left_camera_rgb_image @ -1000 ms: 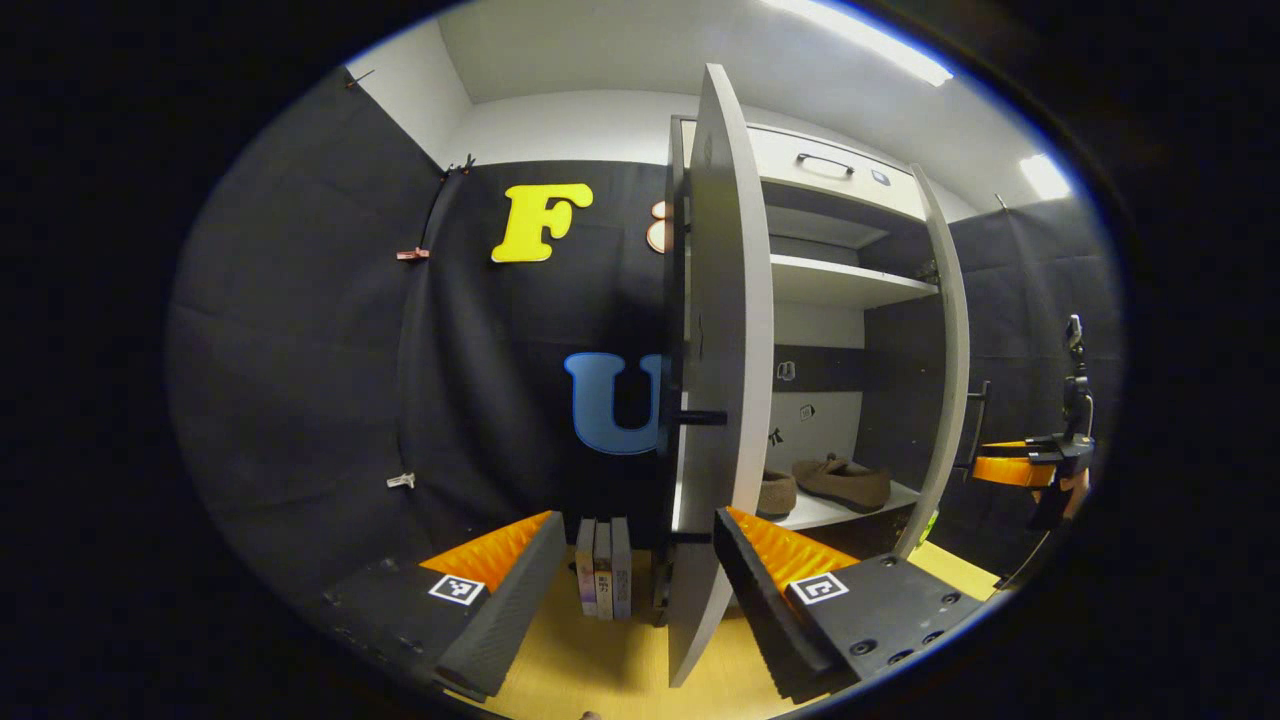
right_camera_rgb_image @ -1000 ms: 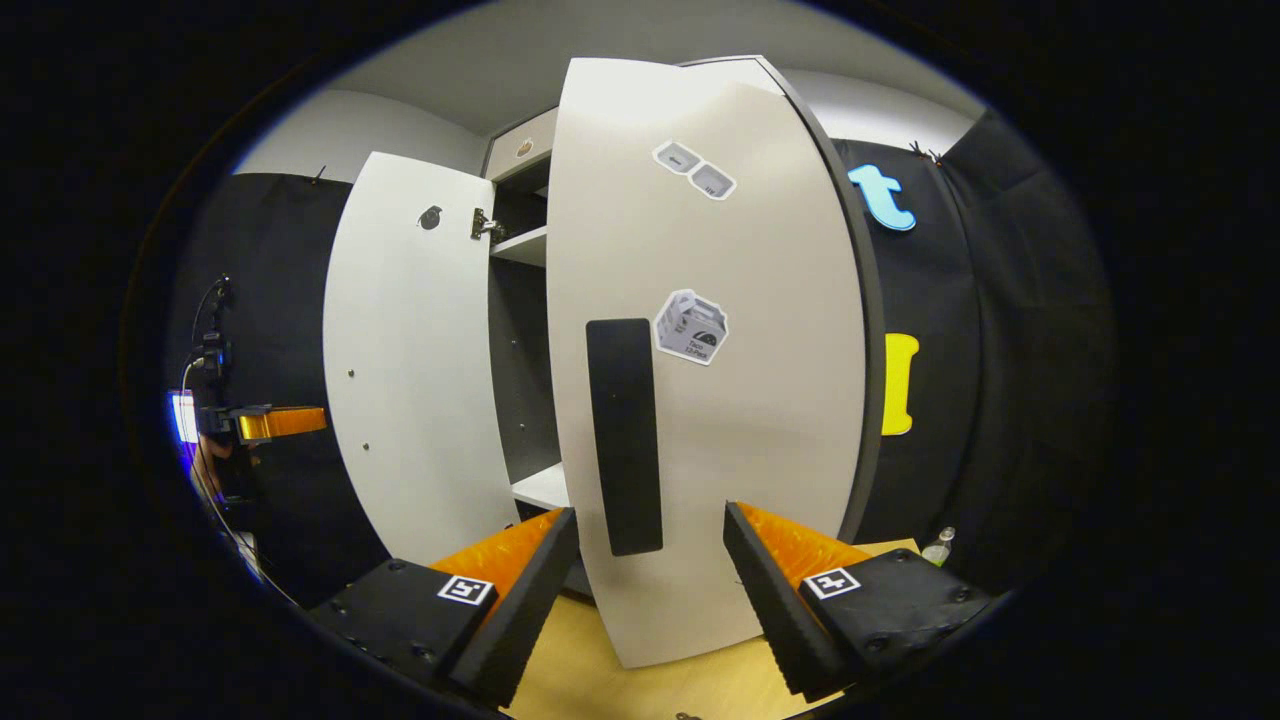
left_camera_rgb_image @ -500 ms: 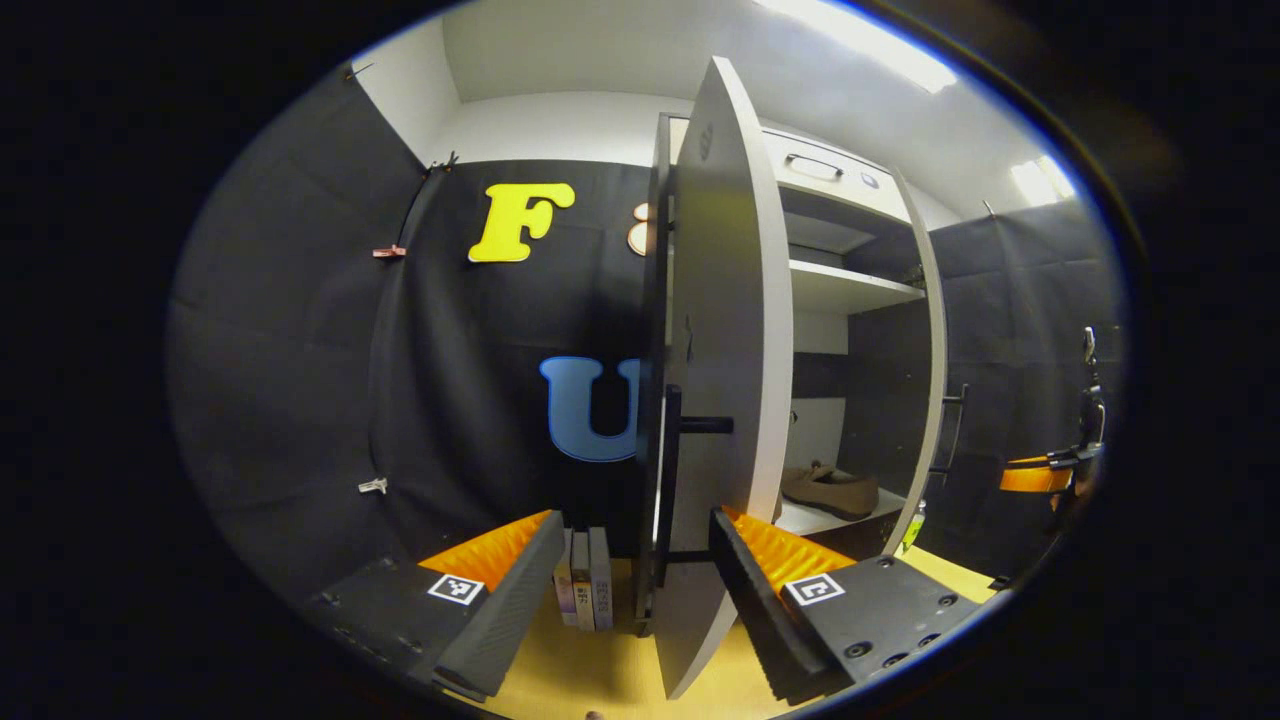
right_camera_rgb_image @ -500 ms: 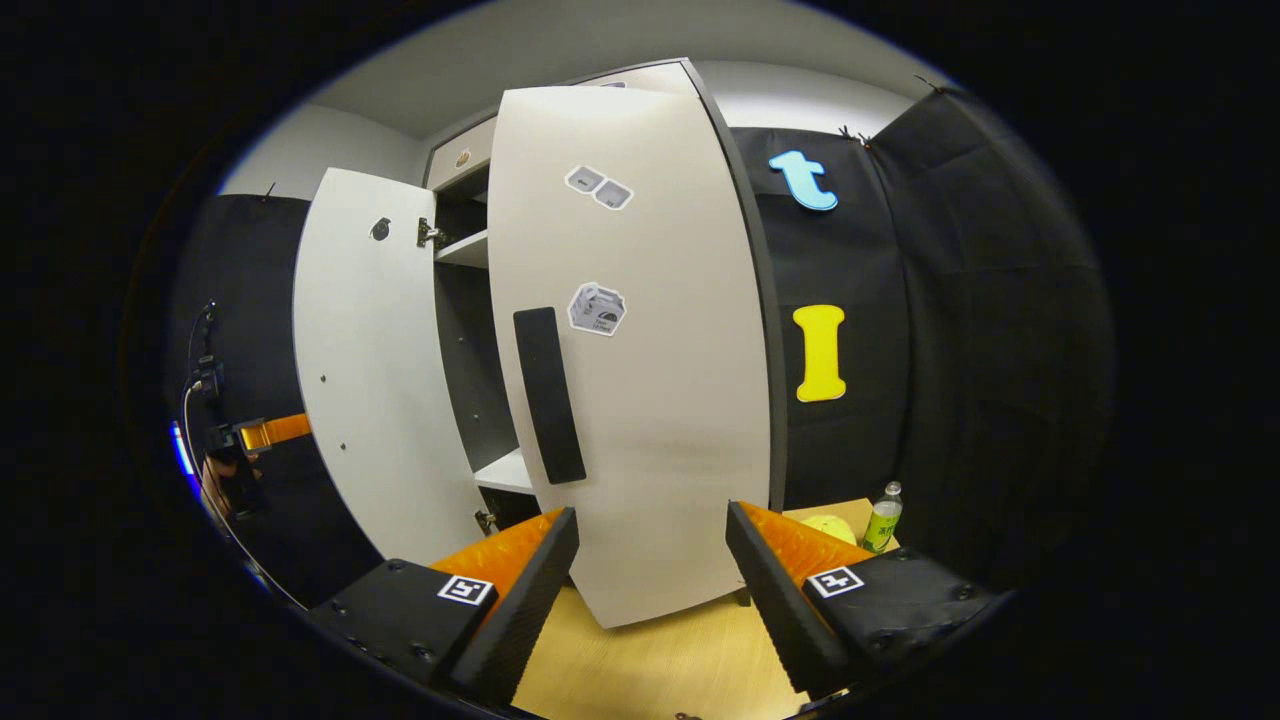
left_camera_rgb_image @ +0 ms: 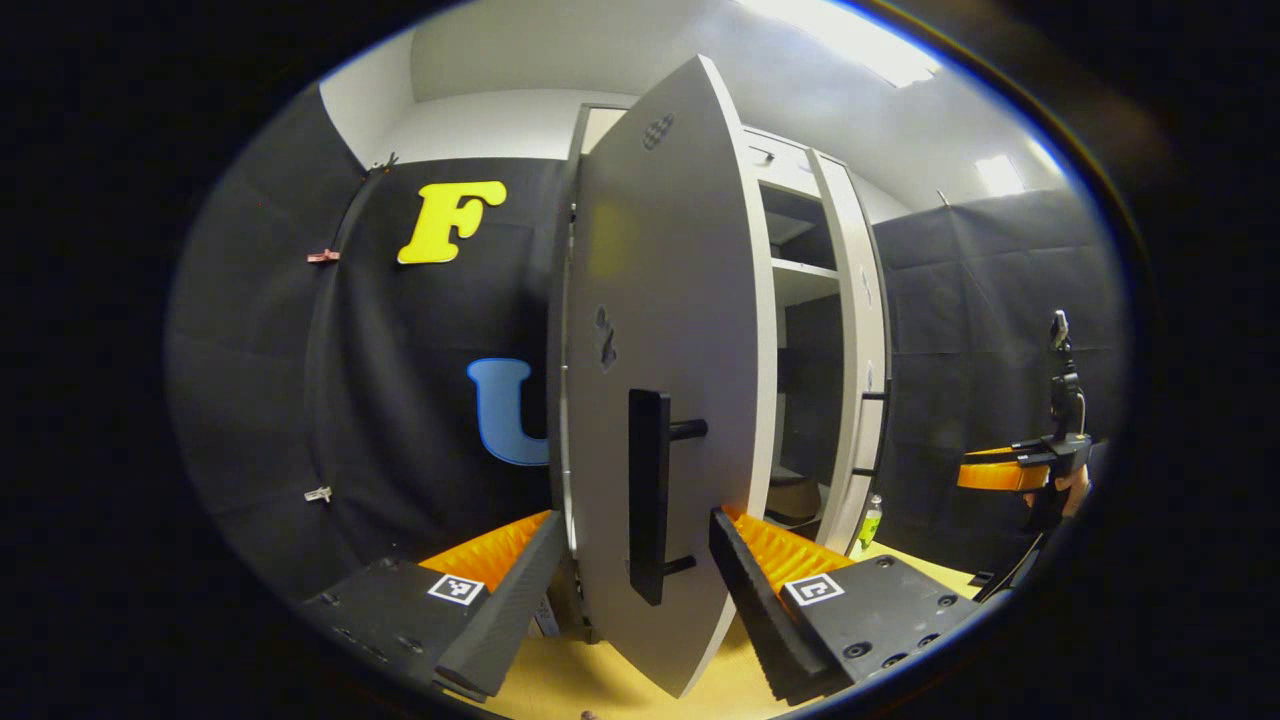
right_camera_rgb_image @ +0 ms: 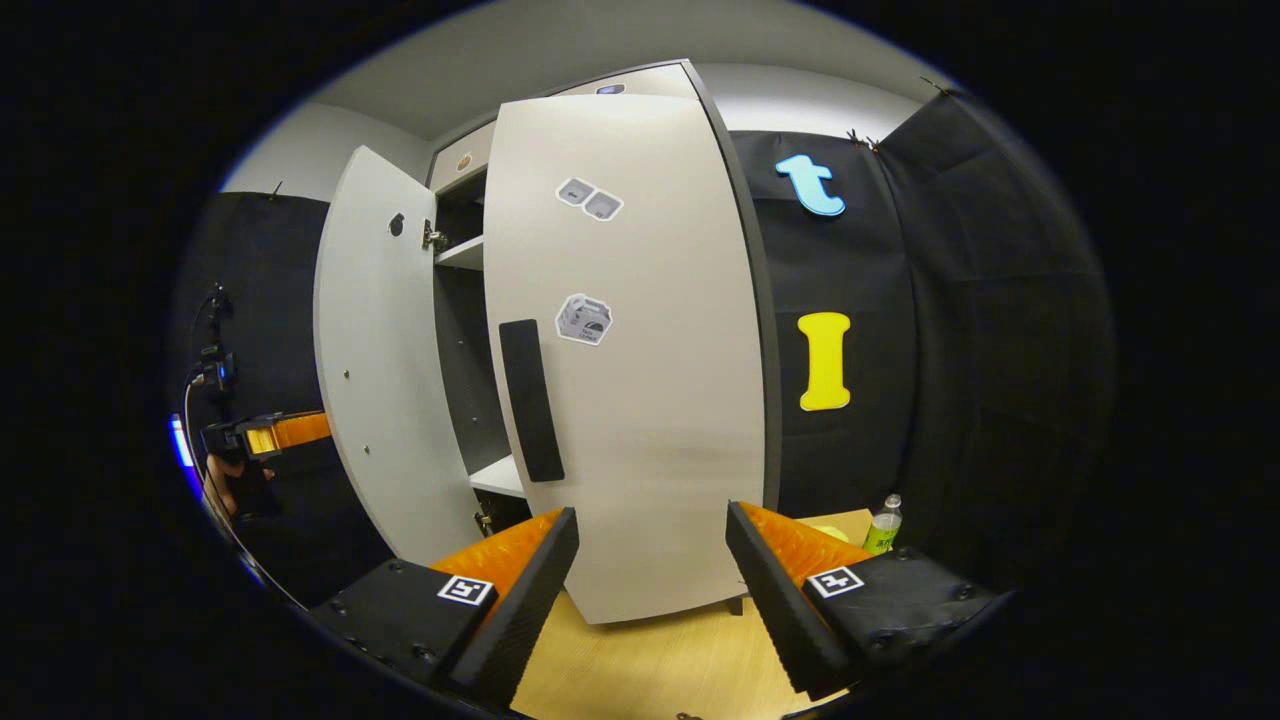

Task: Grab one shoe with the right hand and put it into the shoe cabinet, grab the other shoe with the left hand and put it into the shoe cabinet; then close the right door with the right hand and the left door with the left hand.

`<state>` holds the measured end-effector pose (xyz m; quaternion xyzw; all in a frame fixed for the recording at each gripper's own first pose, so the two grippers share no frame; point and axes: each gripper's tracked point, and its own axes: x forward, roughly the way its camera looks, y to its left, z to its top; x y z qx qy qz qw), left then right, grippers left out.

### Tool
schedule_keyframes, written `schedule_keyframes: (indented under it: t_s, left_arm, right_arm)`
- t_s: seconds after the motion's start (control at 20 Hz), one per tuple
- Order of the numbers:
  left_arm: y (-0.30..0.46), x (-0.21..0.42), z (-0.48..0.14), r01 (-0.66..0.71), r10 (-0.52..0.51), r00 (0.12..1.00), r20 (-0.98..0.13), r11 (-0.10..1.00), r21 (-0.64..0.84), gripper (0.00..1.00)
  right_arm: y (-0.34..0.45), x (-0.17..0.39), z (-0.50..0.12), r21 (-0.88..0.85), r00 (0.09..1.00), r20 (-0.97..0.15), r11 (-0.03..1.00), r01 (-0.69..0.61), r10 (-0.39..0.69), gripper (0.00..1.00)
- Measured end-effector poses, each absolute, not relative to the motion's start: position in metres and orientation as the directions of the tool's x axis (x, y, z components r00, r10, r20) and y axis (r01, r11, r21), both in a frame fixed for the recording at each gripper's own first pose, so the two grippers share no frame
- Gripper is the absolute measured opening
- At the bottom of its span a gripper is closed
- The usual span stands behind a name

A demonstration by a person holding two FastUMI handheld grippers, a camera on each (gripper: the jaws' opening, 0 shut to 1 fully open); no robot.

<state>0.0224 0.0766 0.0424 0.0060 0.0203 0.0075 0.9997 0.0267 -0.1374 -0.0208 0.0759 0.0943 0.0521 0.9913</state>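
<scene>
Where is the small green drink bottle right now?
In the right gripper view the small green drink bottle stands on the pale wooden floor against the black cloth wall, right of the grey cabinet's right door. In the left gripper view it sits beyond that door.

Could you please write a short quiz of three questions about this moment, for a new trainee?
1. True or false: the left door is fully shut.
2. What stands on the floor beside the cabinet? A) a green bottle B) a bucket C) a broom
3. Fill in: the fingers of the left gripper stand on either side of the left door's black ____.

Key: 1 false, it is partly open. 2 A. 3 handle, not gripped.
</scene>
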Motion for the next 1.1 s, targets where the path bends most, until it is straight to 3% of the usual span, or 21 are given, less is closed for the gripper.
schedule_keyframes:
  t_s: [0.3, 0.5, 0.65, 1.1]
  left_arm:
    - [0.027, 0.062, 0.031, 0.08, -0.08, 0.994, -0.072, 0.997, 0.007, 0.94]
    - [0.009, 0.079, 0.02, 0.077, -0.067, 0.992, -0.105, 0.993, 0.091, 0.95]
    - [-0.006, 0.078, 0.016, 0.106, -0.104, 0.991, -0.086, 0.994, 0.021, 0.94]
    - [0.013, 0.065, 0.016, 0.067, -0.068, 0.993, -0.092, 0.998, -0.009, 0.94]
  right_arm:
    - [-0.154, 0.039, -0.022, 0.154, 0.975, -0.177, 0.982, -0.108, 0.135, 0.98]
    - [-0.164, 0.043, -0.02, 0.157, 0.975, -0.177, 0.982, -0.108, 0.136, 0.98]
    - [-0.166, 0.044, -0.018, 0.161, 0.975, -0.178, 0.981, -0.103, 0.132, 0.98]
    - [-0.136, 0.045, -0.009, 0.15, 0.973, -0.169, 0.98, -0.134, 0.159, 0.98]
